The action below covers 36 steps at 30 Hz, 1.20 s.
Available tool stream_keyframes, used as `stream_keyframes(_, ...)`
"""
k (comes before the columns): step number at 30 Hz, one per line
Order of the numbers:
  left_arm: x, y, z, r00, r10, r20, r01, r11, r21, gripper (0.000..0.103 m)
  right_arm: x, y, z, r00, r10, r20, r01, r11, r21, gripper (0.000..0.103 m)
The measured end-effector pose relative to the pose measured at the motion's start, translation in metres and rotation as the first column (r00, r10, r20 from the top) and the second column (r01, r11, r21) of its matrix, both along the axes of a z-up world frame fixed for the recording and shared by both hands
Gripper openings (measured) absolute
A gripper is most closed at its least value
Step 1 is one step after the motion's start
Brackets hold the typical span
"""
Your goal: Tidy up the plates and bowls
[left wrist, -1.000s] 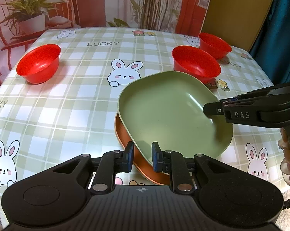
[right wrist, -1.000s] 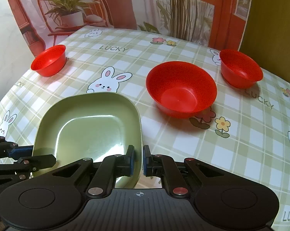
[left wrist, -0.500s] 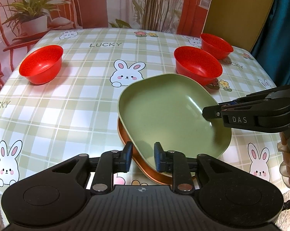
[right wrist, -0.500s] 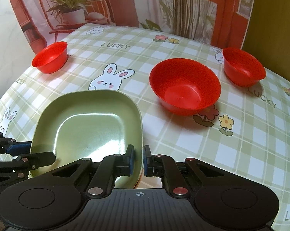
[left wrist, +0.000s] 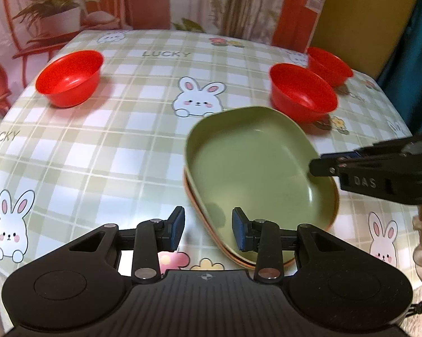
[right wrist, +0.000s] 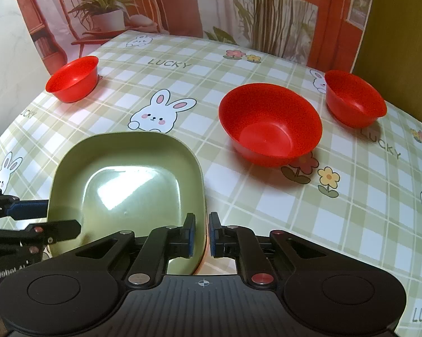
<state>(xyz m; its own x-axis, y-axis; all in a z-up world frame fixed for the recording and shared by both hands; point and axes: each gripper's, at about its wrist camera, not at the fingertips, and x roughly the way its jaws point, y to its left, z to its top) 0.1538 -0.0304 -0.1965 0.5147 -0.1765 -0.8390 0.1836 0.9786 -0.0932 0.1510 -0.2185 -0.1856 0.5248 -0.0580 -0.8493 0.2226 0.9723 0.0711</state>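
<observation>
Left wrist view: the left gripper (left wrist: 208, 229) has its jaws spread wide with nothing between them, straddling the near corner of the green plate (left wrist: 256, 168). That square plate sits nested on an orange plate (left wrist: 208, 231), only a thin rim of which peeks out underneath. The right gripper (left wrist: 320, 165) comes in from the right at the green plate's far edge; can't tell its jaw state from this angle. Three red bowls are on the bunny-print tablecloth (left wrist: 112, 146): a small red bowl (left wrist: 69, 77) far left, a large red bowl (left wrist: 302, 91) just beyond the plates, and another small red bowl (left wrist: 328, 66) right behind it.

Right wrist view: the right gripper (right wrist: 202, 234) is pinched down narrow on the green plate (right wrist: 126, 185), with its rim caught between the pads. A sliver of the orange plate (right wrist: 204, 257) shows below the rim. The left gripper (right wrist: 46, 216) sits at the plate's left edge, fingers apart. The large red bowl (right wrist: 270, 125) is mid-table, one small red bowl (right wrist: 354, 98) to its right, the other small red bowl (right wrist: 73, 78) way off left.
</observation>
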Motion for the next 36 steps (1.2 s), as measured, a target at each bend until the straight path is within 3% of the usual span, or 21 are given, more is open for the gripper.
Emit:
stream_keyframes(12,0.011,0.007,-0.016,0.998,0.034,-0.055,-0.036,0.999,-0.026,0.045,-0.002,-0.002,-0.005,1.000,-0.012,-0.028,0.012,1.000,-0.012,0.012)
stream_keyframes(17,0.014,0.011,-0.022,0.996,0.047,-0.076,-0.050,0.998,-0.043,0.054,-0.003,-0.004,-0.002,1.000,-0.015,-0.027,0.014,1.000,-0.016,0.012)
stream_keyframes(20,0.014,0.013,-0.021,0.996,0.049,-0.075,-0.052,0.998,-0.043,0.053,-0.003,-0.003,-0.002,0.999,-0.017,-0.027,0.017,1.000,-0.015,0.013)
stream_keyframes(24,0.013,0.015,-0.012,0.998,0.048,-0.034,-0.050,0.997,-0.060,0.052,-0.004,0.000,0.004,1.000,0.006,-0.003,-0.006,1.000,0.000,0.017)
stream_keyframes(28,0.011,0.014,0.009,0.997,0.054,0.062,-0.050,0.996,-0.070,0.052,-0.003,0.008,0.017,0.999,0.026,0.024,-0.025,0.999,-0.035,0.018)
stream_keyframes(36,0.013,0.016,0.056,0.973,0.043,0.226,-0.030,0.998,-0.062,0.052,0.000,0.011,0.057,0.992,0.008,0.126,0.000,0.998,-0.060,0.018)
